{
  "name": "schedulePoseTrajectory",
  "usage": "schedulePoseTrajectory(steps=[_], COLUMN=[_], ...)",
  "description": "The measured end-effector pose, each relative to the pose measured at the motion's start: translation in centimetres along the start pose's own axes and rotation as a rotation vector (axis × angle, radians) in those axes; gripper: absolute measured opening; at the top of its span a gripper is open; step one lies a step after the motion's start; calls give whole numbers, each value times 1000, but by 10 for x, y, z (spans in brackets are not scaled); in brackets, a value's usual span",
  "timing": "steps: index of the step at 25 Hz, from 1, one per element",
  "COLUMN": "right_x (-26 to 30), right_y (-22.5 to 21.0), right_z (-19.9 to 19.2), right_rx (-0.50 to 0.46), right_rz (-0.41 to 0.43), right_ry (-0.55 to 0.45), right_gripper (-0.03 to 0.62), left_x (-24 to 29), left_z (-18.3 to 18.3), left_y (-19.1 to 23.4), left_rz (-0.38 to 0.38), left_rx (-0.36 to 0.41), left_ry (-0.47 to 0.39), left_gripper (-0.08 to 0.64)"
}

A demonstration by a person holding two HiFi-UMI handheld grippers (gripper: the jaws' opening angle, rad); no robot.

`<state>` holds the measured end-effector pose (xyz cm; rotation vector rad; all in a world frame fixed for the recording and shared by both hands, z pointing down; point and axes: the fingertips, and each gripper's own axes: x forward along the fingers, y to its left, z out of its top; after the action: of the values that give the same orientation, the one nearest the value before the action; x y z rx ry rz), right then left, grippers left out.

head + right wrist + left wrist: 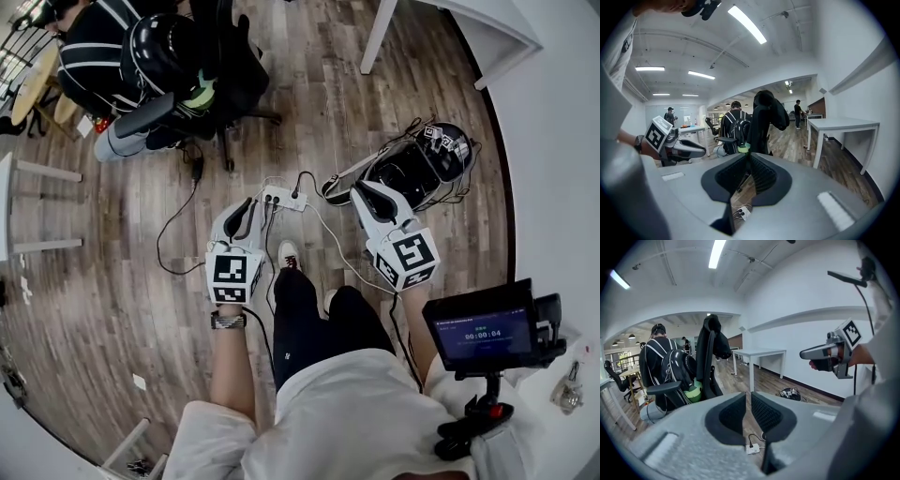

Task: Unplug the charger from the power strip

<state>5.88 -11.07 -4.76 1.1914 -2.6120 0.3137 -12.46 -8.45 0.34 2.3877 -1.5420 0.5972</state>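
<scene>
Left gripper [247, 208] and right gripper [362, 194] hover empty above power strip [284, 198].

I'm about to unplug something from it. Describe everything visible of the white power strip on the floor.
The small white rectangular power strip looks like plastic and lies flat on the brown wood-plank floor, just beyond the person's light shoe. A black cable is plugged into its top near one end and arches away; thin white cables trail from it too. Nothing else touches it.
</scene>
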Motion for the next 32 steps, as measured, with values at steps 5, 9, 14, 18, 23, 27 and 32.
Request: schedulePoseTrajectory(steps=[5, 9, 14, 18, 23, 27, 32], right_x=[26, 50, 83, 107, 135, 158, 182], right_y=[-15, -26, -36, -52, -67, -81, -92], right_z=[-58, -107, -182, -258, -332, -381, -442], right_rx=[13, 26, 58, 100, 119, 116, 142], right_rz=[-11, -25, -43, -70, -87, -94, -102], right_ry=[18, 29, 30, 55, 73, 63, 70], right_gripper=[34, 35, 38, 38, 38, 41, 41], left_x=[40, 75, 120, 161, 202, 235, 268], left_z=[-54, -100, -179, -255, -327, -375, -427], left_y=[0, 4, 12, 16, 16, 14, 8], left_rz=[-37, -52, -66, -74, -101, -116, -135], left_rx=[-26, -42, -82, -97, -91, -85, -82], left_ry=[12, 24, 28, 68, 108, 116, 124], left_gripper=[28, 44, 52, 67, 75, 81, 84])
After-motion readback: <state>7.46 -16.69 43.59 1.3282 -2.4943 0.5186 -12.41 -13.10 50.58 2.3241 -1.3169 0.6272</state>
